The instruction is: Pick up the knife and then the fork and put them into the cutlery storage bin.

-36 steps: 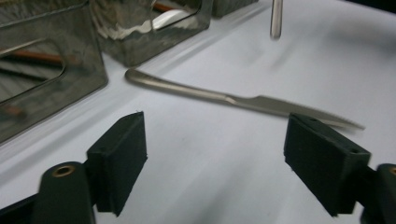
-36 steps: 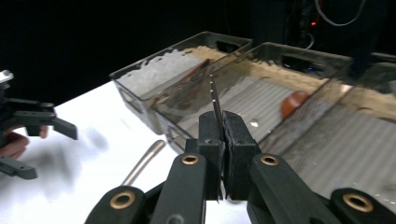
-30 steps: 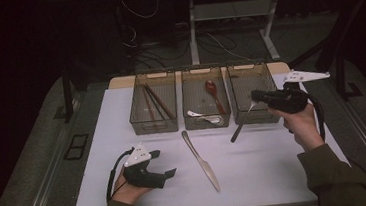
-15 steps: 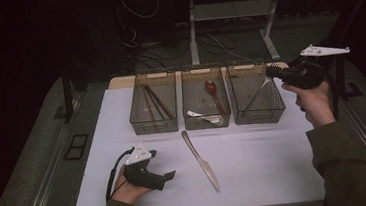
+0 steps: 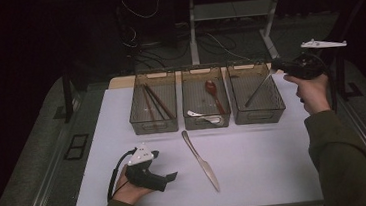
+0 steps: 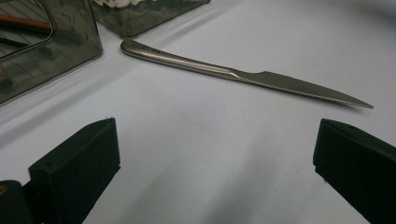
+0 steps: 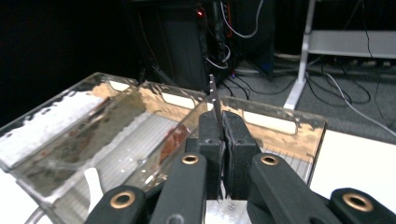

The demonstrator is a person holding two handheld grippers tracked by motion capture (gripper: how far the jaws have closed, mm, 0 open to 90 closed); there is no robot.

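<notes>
A white tabletop (image 5: 257, 176) carries three clear bins in a row along its far side. The left bin (image 5: 155, 125) holds dark chopsticks (image 5: 155, 101); the middle bin (image 5: 208, 122) holds a red spoon (image 5: 213, 93) and a pale utensil (image 5: 203, 117) near its front wall; the right bin (image 5: 258, 115) has a thin metal utensil (image 5: 259, 88) slanting into it, lower end inside, upper end rising toward the far right corner. The right gripper (image 5: 279, 66), held above that corner by the right hand (image 5: 313, 91), is clenched on the utensil's upper end; in the right gripper view its jaws pinch the thin metal edge (image 7: 215, 105) over the bins. On the bare tabletop in front of the middle bin lies a metal knife (image 5: 201, 161), handle toward the bins, blade toward the person. The left gripper (image 5: 170, 177) rests low at the near left, just beside the knife but apart from it; its jaws have just been opening and stand wide, released, nothing between them, the knife (image 6: 243, 77) lying ahead.
</notes>
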